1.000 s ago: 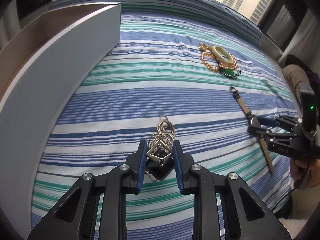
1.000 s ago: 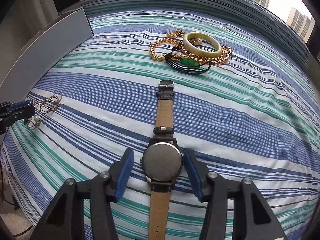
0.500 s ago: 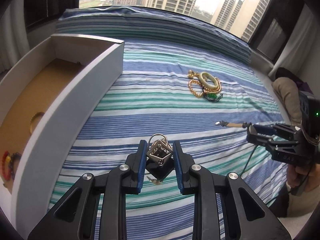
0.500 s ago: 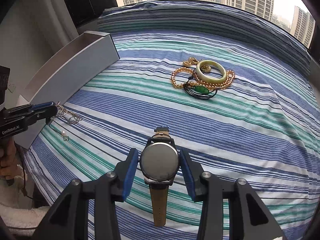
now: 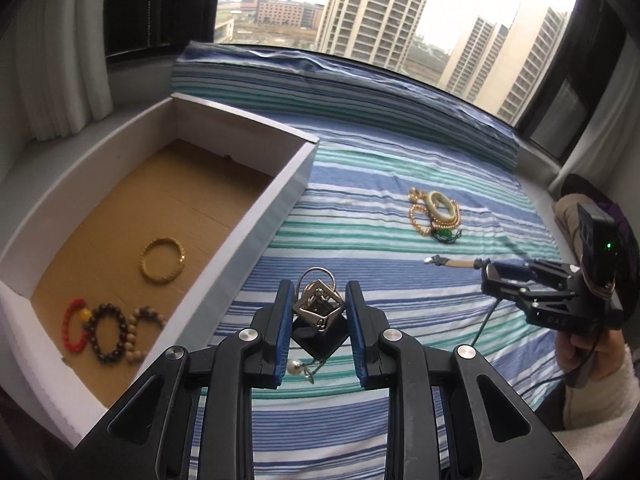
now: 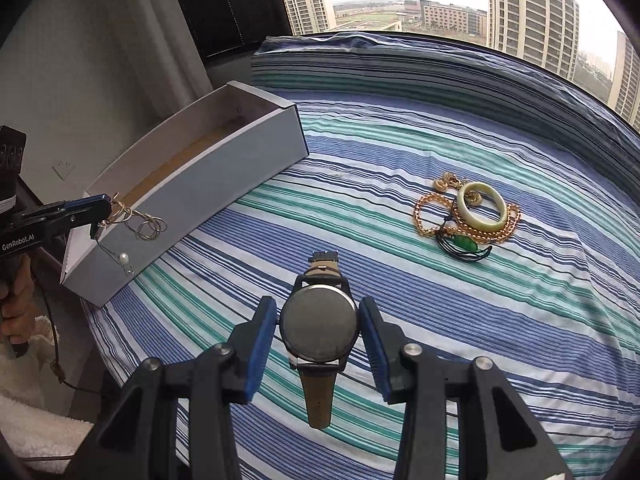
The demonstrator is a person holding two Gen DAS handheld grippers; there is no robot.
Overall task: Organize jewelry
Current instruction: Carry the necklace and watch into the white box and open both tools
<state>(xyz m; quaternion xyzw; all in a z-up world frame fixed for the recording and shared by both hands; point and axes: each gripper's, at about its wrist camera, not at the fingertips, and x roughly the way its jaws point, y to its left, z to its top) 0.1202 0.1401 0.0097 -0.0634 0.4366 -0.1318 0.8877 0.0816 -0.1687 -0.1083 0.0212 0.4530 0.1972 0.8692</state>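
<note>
My left gripper (image 5: 319, 332) is shut on a silver cube-pendant necklace (image 5: 318, 309), held above the striped bed beside the white box (image 5: 294, 184); its chain and a pearl (image 6: 124, 258) hang down. My right gripper (image 6: 319, 330) is shut on a wristwatch (image 6: 319, 328) with a tan strap, lifted off the bed. The right gripper also shows in the left wrist view (image 5: 490, 276), the left gripper in the right wrist view (image 6: 102, 206). A pile with a jade bangle (image 6: 481, 205), gold chains (image 6: 426, 216) and a green pendant on black cord (image 6: 464, 245) lies on the bed.
The box holds a gold bangle (image 5: 162, 266) and three bead bracelets (image 5: 106, 332) on its cardboard floor. The striped bedspread (image 6: 400, 140) runs to a window at the back. A curtain (image 5: 60, 60) hangs at left.
Both grippers have risen off the bed with their items. The necklace and watch now hang in the air, and the box's inside has come into view.
</note>
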